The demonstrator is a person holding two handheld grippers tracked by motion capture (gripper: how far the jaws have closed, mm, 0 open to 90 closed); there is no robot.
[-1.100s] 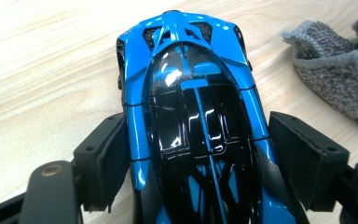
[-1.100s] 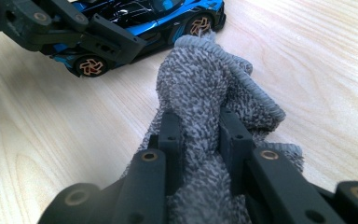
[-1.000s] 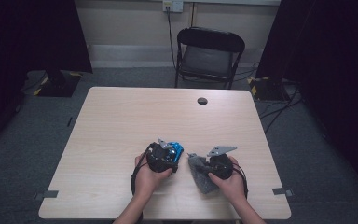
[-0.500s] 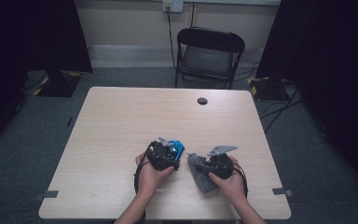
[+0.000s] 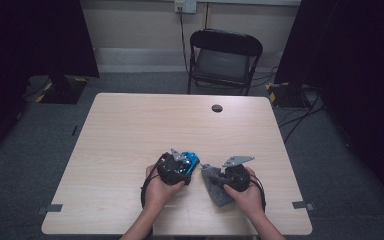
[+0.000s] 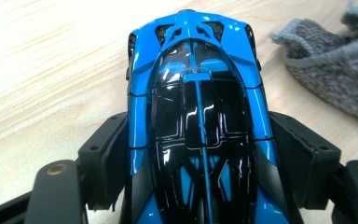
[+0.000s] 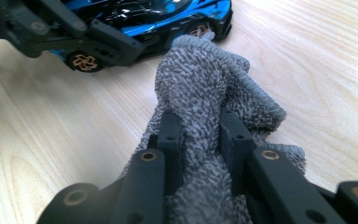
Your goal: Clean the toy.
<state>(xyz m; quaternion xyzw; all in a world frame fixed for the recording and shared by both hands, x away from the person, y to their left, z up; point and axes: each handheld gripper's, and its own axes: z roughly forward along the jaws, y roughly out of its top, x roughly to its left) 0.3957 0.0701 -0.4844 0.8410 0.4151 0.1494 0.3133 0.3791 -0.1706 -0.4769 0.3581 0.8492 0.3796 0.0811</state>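
Left gripper (image 6: 200, 154) has just closed on the blue toy car (image 6: 198, 112), steadying it; right gripper (image 7: 198, 135) pinches the grey cloth (image 7: 214, 93), likely for wiping.

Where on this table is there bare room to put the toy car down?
The far half of the table is bare up to the small black disc, and the near-left corner too. It is crowded near the front edge, where the blue toy car, grey cloth and both grippers sit.
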